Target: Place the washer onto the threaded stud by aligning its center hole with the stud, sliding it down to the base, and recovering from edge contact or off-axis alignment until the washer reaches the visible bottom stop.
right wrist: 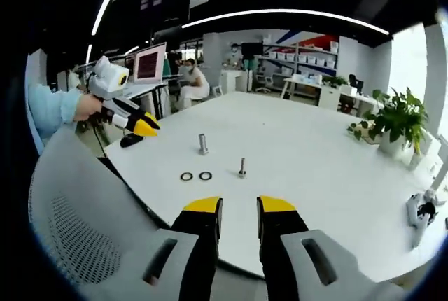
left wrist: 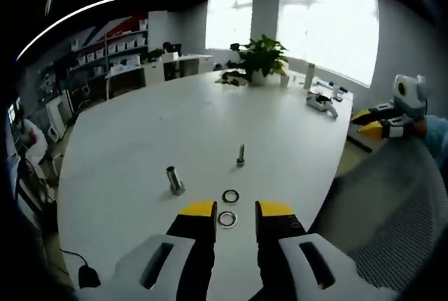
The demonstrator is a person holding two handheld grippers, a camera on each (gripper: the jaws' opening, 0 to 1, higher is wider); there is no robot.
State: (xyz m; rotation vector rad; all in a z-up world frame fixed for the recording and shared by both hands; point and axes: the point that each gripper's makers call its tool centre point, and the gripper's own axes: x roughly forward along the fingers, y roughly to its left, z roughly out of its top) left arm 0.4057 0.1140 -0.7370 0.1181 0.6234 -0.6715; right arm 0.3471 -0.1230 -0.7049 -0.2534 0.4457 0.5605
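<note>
Two metal washers lie on the white table point(left wrist: 140, 140). One washer point(left wrist: 227, 219) sits just ahead of my left gripper point(left wrist: 236, 210), in line with the gap between its yellow tips; the other washer point(left wrist: 230, 196) is a little farther on. Beyond them the thin threaded stud point(left wrist: 241, 155) stands upright and bare. My left gripper is open and holds nothing. The right gripper view shows both washers point(right wrist: 187, 176) point(right wrist: 205, 175) left of the stud point(right wrist: 242, 168). My right gripper point(right wrist: 239, 206) is open and empty, off the table's edge, well short of them.
A thicker bolt point(left wrist: 174, 180) point(right wrist: 203, 143) stands upright near the washers. A grey mesh chair point(left wrist: 392, 231) point(right wrist: 77, 224) sits at the table's edge. A potted plant point(left wrist: 260, 56) and a small white tool point(left wrist: 320, 101) are on the far side. A black plug point(left wrist: 87, 276) lies near the edge.
</note>
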